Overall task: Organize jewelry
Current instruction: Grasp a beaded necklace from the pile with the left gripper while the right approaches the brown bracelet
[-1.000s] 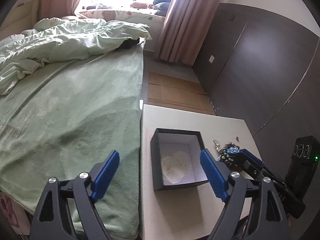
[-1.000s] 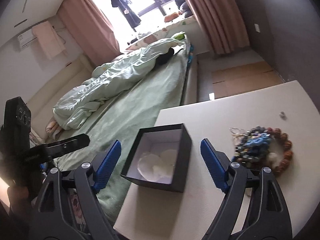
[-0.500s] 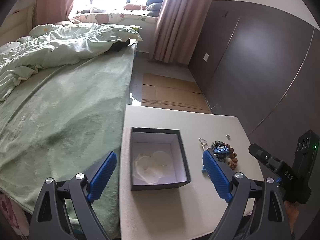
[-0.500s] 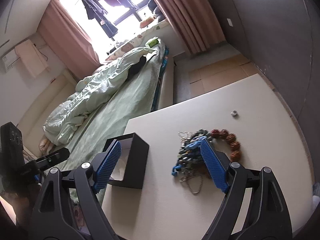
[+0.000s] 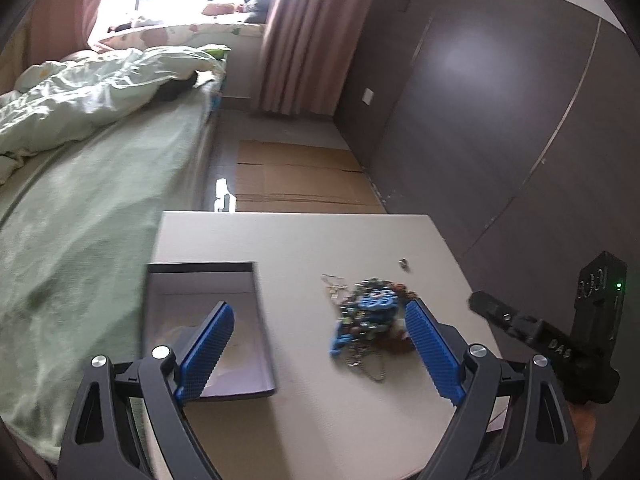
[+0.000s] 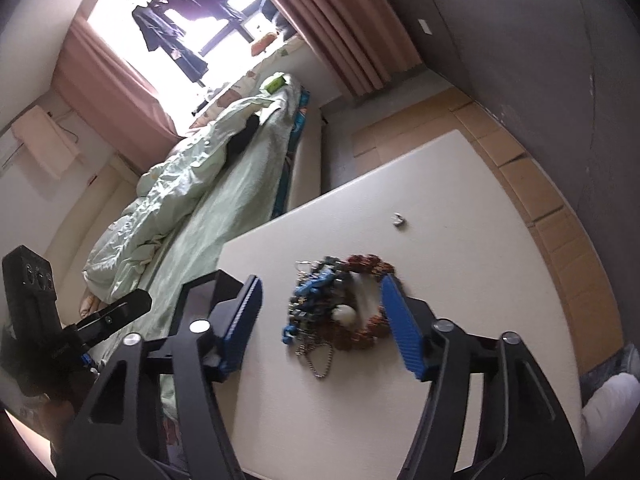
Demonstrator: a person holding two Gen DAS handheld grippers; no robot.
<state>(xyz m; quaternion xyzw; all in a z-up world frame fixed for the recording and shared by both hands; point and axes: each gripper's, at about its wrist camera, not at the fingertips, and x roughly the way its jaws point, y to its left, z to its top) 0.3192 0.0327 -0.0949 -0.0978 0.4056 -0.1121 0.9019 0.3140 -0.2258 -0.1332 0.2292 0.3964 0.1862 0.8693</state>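
A tangled pile of jewelry with blue beads, a brown bead bracelet and a metal chain lies on the white table. It also shows in the right wrist view. An open black box with a white lining stands left of the pile; only its corner shows in the right wrist view. My left gripper is open and empty above the table between box and pile. My right gripper is open and empty, its jaws either side of the pile.
A small silver piece lies alone on the table beyond the pile, also in the right wrist view. A green bed runs along the table's left edge. Cardboard covers the floor beyond. A dark wall stands right.
Both grippers have swung right, from the box toward the jewelry pile. The right gripper has come closer, so the pile now lies between its jaws. Both stayed open.
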